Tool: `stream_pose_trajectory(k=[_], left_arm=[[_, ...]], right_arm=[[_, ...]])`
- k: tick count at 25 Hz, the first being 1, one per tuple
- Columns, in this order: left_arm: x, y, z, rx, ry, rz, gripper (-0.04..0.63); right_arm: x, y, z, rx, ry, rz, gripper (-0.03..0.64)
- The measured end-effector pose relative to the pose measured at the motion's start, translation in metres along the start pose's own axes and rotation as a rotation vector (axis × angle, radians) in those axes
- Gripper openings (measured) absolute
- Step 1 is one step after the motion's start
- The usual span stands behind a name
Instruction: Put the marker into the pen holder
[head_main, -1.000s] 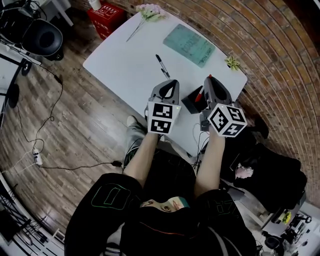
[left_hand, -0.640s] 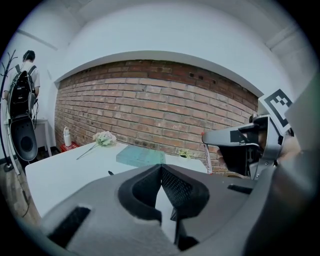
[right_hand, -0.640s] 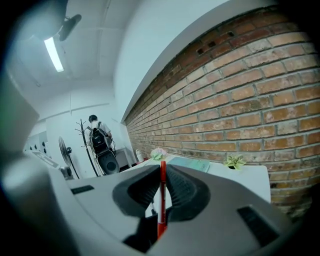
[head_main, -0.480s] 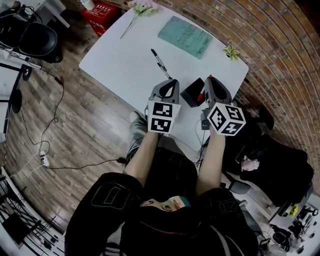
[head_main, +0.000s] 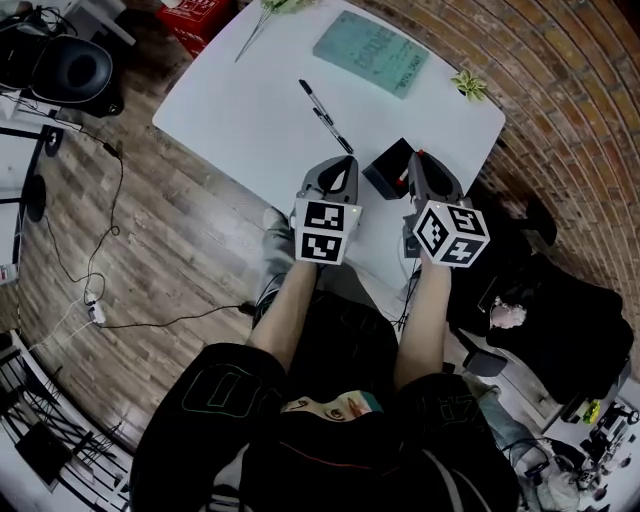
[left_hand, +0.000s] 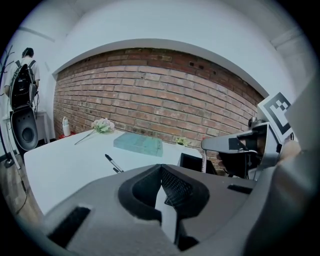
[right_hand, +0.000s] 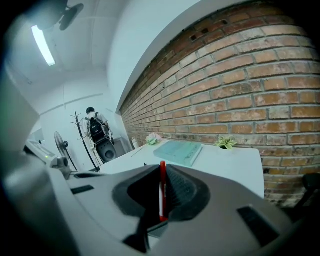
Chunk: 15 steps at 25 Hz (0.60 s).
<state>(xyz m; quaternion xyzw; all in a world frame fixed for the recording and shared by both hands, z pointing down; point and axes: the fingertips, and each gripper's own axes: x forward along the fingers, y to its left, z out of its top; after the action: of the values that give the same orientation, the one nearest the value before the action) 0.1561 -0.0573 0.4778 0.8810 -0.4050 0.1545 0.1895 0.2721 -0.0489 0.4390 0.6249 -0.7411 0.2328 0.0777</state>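
**Marker (right_hand: 161, 192) gripped upright at the pen holder's edge**

Red and slim, the marker stands on end between the fingers of the right gripper (head_main: 419, 163), which are closed tight on its barrel. In the head view a strip of its red shows just at the right edge of the black pen holder (head_main: 386, 166); whether its lower end is already inside cannot be made out. The holder is a small open-topped box near the front edge of the white surface (head_main: 240, 100).

The left gripper (left_hand: 161, 169) hovers just beside the holder on the other side, its fingers brought together with nothing between them (only a sliver of white surface shows below the tips).

Farther out lie two black pens (head_main: 324, 114), then a teal book (head_main: 371, 52) towards the brick wall (left_hand: 165, 100), with a small green plant (head_main: 468, 85) at the corner.
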Motion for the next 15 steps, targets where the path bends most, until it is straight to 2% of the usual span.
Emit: stream_pose_trajectory(k=[7,15], left_arm=[[-0.001,-0.002,-0.02,-0.023,0.032,0.003,0.008],[0.0,0.001,-0.035,-0.036,0.06,0.011,0.008]], right_arm=[[0.001,0.0,-0.034,-0.042,0.129,-0.003,0.044],[0.005,0.003,-0.049,-0.099,0.183,0.0,0.046]])
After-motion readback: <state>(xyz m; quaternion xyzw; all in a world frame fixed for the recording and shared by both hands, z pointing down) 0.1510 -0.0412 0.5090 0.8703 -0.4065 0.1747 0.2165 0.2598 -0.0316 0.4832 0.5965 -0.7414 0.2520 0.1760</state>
